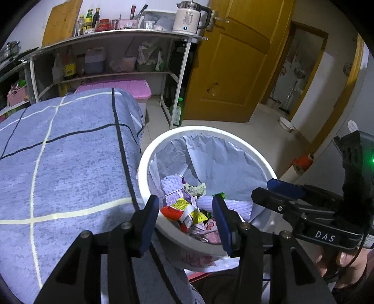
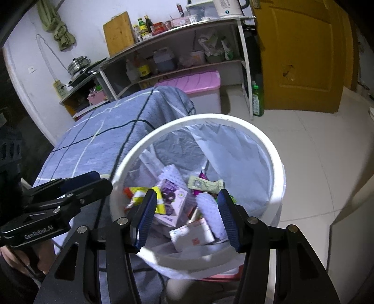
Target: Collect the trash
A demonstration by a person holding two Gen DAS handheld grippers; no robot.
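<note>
A white round bin [image 1: 145, 163] with a pale liner stands beside the table and holds several pieces of trash. My left gripper [image 1: 184, 222] hovers over the bin's near-left rim with its jaws apart. A red and yellow wrapper [image 1: 183, 211] shows between its pads without touching either one; whether it rests on the pile or is in the air I cannot tell. My right gripper [image 2: 187, 217] is open above the bin's near side with nothing gripped. Below it lie a purple carton [image 2: 174, 198], a green sachet [image 2: 205, 184] and a white box [image 2: 194, 235].
A table under a blue checked cloth [image 1: 70, 152] touches the bin's left side. Behind it are metal shelves with bottles, a white kettle [image 1: 189, 19] and a pink storage box [image 1: 131, 90]. A yellow door [image 1: 233, 70] and a green bottle [image 1: 178, 112] stand on the tiled floor.
</note>
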